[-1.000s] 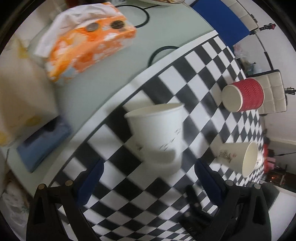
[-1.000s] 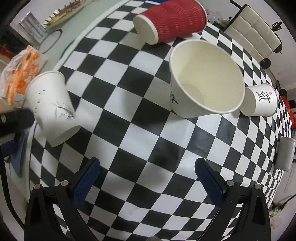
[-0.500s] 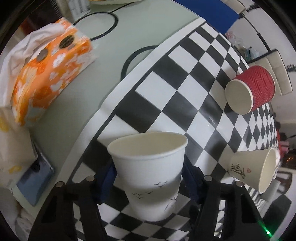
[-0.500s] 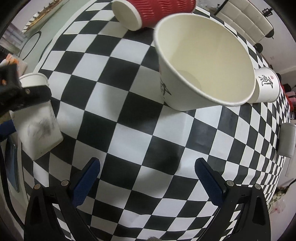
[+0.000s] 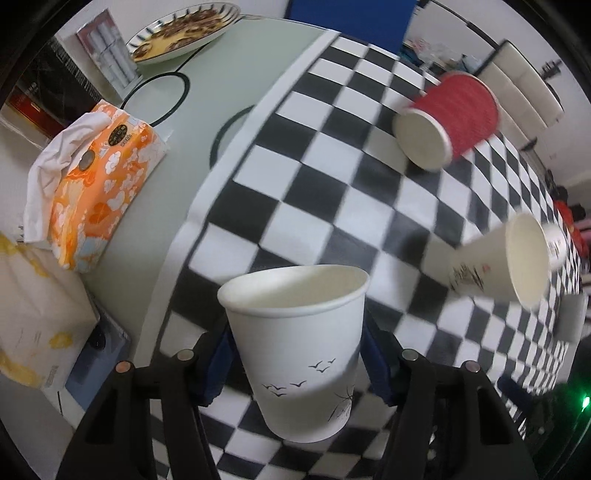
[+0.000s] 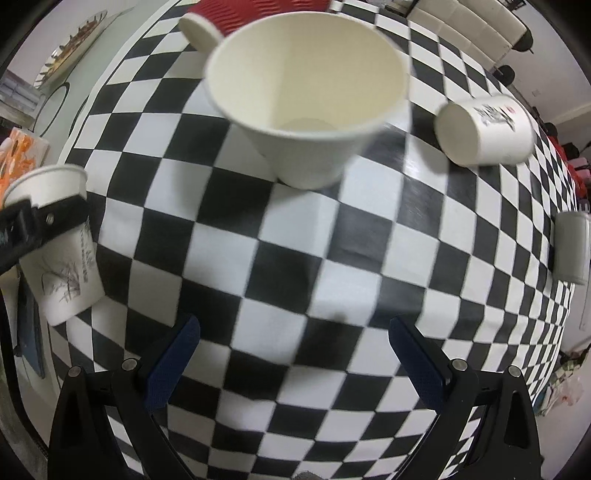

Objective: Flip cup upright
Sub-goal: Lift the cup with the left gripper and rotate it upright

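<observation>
The checkered cloth [image 5: 332, 177] ends in a pale border on its left; beyond that lies bare green table [image 5: 236, 74] with an orange tissue pack [image 5: 99, 184] and a plate of food [image 5: 181, 29] well back; a wide stretch of open cloth lies in front of the right gripper [image 6: 295, 354], between its fingers and the cups.

The white cup with birds [image 5: 295, 347] sits near the cloth's left edge; it stands mouth up, its long axis upright with a slight tilt; the left gripper [image 5: 295, 358] has it clamped, one blue pad [image 5: 218, 365] pressed to each side of its wall; the right wrist view shows the same cup [image 6: 55, 240] with a black finger across it.

A large white cup [image 6: 306, 99] lies tipped with its mouth toward the right gripper, whose fingers are spread wide and hold nothing; a red ribbed cup [image 5: 450, 118] lies on its side behind it; a small printed cup [image 6: 484, 129] lies on its side to the right.
</observation>
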A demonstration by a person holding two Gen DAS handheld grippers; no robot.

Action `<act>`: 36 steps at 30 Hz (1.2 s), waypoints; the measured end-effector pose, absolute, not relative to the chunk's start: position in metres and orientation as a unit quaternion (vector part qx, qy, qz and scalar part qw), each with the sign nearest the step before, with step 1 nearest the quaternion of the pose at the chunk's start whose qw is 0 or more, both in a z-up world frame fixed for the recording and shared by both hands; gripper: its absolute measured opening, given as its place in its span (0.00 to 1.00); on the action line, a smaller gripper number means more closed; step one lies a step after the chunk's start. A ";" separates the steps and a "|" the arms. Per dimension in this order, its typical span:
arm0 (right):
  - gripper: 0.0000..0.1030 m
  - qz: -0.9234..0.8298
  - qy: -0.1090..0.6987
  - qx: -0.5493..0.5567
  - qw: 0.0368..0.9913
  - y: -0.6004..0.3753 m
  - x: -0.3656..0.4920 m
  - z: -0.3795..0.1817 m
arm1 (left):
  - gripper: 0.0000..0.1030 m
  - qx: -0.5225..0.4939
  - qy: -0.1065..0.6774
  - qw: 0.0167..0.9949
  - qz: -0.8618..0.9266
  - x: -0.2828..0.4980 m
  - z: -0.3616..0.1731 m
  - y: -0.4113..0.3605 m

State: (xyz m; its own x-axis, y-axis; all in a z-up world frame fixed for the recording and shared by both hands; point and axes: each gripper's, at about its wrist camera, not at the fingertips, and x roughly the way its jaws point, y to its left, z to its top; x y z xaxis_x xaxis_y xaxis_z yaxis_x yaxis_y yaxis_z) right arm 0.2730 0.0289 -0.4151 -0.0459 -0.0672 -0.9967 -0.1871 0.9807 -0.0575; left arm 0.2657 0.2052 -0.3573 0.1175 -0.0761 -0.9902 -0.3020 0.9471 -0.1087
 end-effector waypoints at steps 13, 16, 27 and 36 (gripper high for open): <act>1.00 -0.001 0.729 -0.034 0.684 -0.159 0.196 -0.382 | 0.57 -0.121 0.688 0.716 -0.013 0.194 -0.317 0.078; 1.00 -0.027 0.734 -0.016 0.679 -0.215 0.173 -0.382 | 0.57 -0.109 0.703 0.701 -0.045 0.182 -0.324 0.034; 1.00 -0.112 0.754 0.026 0.646 -0.363 0.114 -0.411 | 0.57 -0.056 0.725 0.676 -0.118 0.164 -0.358 -0.093; 1.00 -0.117 0.751 0.034 0.649 -0.419 0.084 -0.417 | 0.62 -0.035 0.727 0.679 -0.095 0.168 -0.372 -0.110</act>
State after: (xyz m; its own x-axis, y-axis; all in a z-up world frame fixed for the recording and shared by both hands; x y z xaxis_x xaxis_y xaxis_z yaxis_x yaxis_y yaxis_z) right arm 0.0840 -0.4188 -0.4171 -0.1555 -0.1005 -0.9827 0.2042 0.9701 -0.1316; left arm 0.1680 -0.1104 -0.3723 -0.0755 -0.1802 -0.9807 0.0790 0.9794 -0.1860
